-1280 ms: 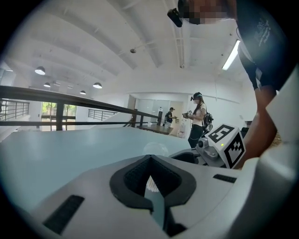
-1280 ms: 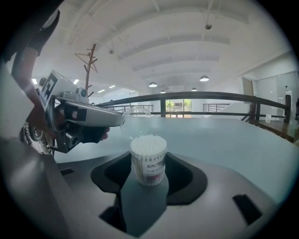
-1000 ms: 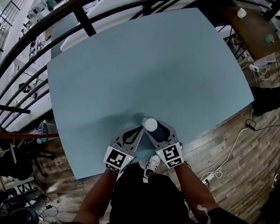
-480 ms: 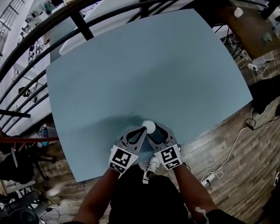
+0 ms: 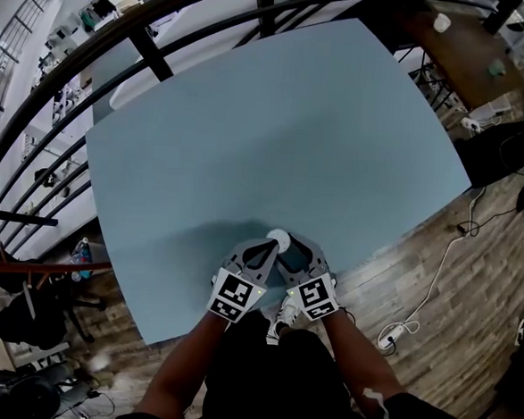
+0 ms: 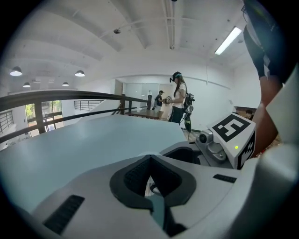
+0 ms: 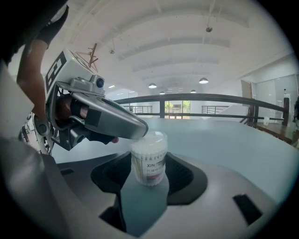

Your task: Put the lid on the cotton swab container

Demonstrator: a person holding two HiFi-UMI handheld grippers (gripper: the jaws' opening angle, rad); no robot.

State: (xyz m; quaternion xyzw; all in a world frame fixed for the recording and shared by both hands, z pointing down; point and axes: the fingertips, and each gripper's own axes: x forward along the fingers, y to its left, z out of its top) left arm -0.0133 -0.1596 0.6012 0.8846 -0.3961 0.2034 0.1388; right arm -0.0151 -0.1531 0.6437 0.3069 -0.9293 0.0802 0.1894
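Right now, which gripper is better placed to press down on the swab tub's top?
The left gripper: its shut tip sits at the cotton swab container's top edge; the right gripper is clamped round the body, steadying it.

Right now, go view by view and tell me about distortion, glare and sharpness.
Head view: heavy fisheye bows the table edges and the railing; a soft shadow darkens the table's near side. Left gripper view: dark round vignette, a glaring ceiling tube light, the close jaws soft. Right gripper view: the cotton swab container is sharp, the windows behind it overbright.
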